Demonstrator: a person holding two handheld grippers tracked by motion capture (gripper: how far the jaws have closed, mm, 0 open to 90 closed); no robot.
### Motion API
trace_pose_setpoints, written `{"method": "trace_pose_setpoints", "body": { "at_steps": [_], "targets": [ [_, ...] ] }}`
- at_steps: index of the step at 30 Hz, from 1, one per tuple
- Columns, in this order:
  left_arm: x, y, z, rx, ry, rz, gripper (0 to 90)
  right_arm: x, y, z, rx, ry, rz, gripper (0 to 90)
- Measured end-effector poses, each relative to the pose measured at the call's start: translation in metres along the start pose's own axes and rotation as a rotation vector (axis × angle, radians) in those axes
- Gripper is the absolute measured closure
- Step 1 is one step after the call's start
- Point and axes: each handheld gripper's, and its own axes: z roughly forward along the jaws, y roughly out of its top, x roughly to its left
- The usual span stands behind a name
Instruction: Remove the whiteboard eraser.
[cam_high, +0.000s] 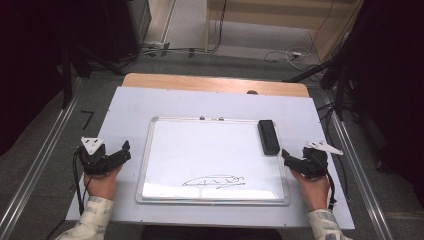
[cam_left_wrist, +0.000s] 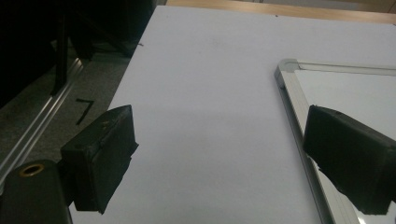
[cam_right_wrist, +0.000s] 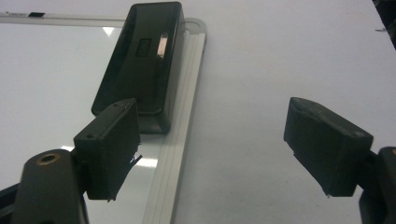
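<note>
White sheet (cam_high: 130, 107) covers the table; a strip of the wooden tabletop (cam_high: 215, 82) shows at the far edge. Grey carpet floor around it, aluminium rails (cam_high: 35, 165) on both sides, cables on the floor at the back, dark stands at the far left and right.

Whiteboard (cam_high: 215, 150) lies flat mid-sheet, silver frame, with a small black scribble (cam_high: 214, 181) near its front edge. Black eraser (cam_high: 268, 136) sits on the board's far right corner, long side along the frame.

My left gripper (cam_high: 119, 154) sits on the sheet just left of the board, jaws wide apart, nothing in them. In the left gripper view one jaw is over the bare sheet and the other overlaps the board's frame (cam_left_wrist: 293, 100).

My right gripper (cam_high: 290, 159) is just off the board's right edge, near the eraser, jaws also wide apart and empty. In the right gripper view the eraser (cam_right_wrist: 140, 56) lies ahead of one jaw, apart from it; the other jaw is over the bare sheet. Nothing lies between the jaws and the eraser.
</note>
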Motion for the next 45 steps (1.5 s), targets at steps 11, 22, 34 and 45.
{"method": "trace_pose_setpoints", "body": {
  "at_steps": [11, 22, 34, 45],
  "targets": [
    [0.0, 0.0, 0.0, 0.0, -0.007, -0.003, 10.0, 0.021, 0.016, 0.021, 0.001, -0.001, 0.001, 17.3],
    [-0.001, 0.0, 0.0, 0.001, -0.01, -0.001, 10.1, 0.038, 0.025, 0.039, 0.003, -0.006, -0.01, 17.9],
    [0.0, 0.0, 0.001, 0.0, -0.012, 0.0, 10.0, 0.045, 0.028, 0.055, 0.009, -0.011, -0.029, 20.5],
    [-0.001, 0.001, 0.002, 0.002, -0.013, -0.001, 10.1, 0.045, 0.033, 0.069, 0.027, -0.017, -0.03, 23.4]
  ]
}}
